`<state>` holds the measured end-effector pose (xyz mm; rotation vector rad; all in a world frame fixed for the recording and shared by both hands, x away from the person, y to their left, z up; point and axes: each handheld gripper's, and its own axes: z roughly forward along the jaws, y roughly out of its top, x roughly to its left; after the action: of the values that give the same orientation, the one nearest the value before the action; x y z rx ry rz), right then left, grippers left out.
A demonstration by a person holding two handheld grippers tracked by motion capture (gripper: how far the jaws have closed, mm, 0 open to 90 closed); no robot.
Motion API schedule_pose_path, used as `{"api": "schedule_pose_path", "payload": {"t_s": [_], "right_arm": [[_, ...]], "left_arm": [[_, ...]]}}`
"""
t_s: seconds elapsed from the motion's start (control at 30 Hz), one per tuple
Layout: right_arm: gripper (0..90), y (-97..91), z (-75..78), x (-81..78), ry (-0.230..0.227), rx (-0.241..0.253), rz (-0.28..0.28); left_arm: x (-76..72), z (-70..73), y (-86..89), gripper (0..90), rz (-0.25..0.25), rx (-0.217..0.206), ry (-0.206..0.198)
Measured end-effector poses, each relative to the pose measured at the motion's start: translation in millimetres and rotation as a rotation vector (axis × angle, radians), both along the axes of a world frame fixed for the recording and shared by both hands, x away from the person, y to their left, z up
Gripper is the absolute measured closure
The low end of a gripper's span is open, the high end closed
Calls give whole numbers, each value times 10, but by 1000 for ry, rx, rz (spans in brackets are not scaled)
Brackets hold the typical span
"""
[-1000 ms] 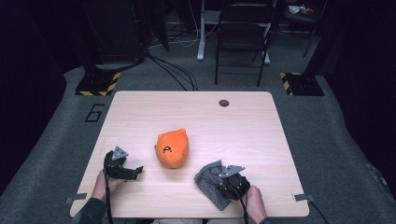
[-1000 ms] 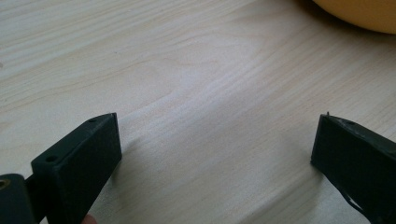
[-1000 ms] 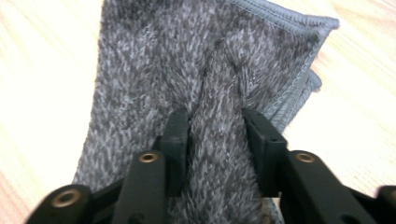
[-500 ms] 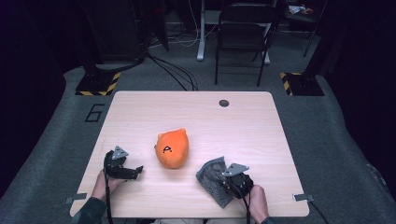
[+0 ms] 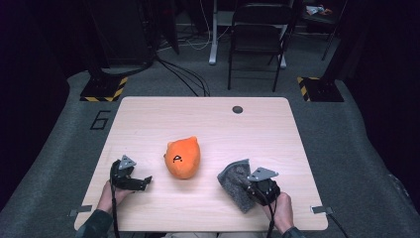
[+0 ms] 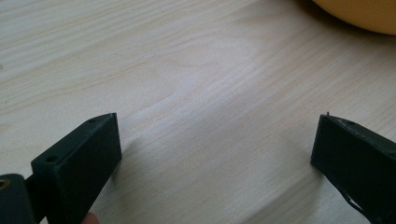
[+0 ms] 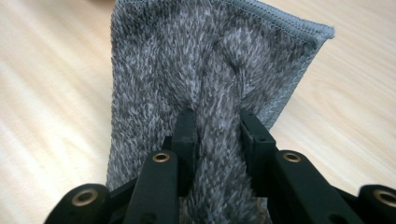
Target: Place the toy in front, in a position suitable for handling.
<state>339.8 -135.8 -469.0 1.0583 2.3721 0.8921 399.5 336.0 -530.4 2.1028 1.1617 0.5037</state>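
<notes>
At the near right of the table (image 5: pixel 297 129), a grey fuzzy cloth (image 5: pixel 234 178) is pinched by the right tongs (image 7: pixel 217 130), whose jaws have just been closing and are now clamped on a raised fold of the pile. The cloth's long axis is seen running from the near edge away toward the table's middle, leaning left in the high view, its hemmed far edge lying on the wood. The right hand (image 5: pixel 283 210) is held low behind the tongs, the forearm coming in from the near edge. At the near left, the left tongs (image 5: pixel 133 182) are held wide apart over bare wood, pointing right, nothing between them. Farther in, an orange plush toy (image 5: pixel 182 157) is lying between the two.
</notes>
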Motion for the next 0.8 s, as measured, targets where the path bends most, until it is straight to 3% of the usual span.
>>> {"api": "schedule_pose_path", "payload": {"t_s": [0.27,0.63,0.7,0.8], "right_arm": [[709,-404,28,139,-26,6,-128],[708,-691,0,256,-11,19,-241],[706,-782,-15,289,-1,27,-289],[705,-858,-23,314,1,23,-302]], "left_arm": [[2,-2,-4,13,4,-4,0],[1,-3,-3,13,5,-3,-2],[-2,-4,-1,14,7,-1,-5],[-2,-7,-3,14,10,-2,-8]]}}
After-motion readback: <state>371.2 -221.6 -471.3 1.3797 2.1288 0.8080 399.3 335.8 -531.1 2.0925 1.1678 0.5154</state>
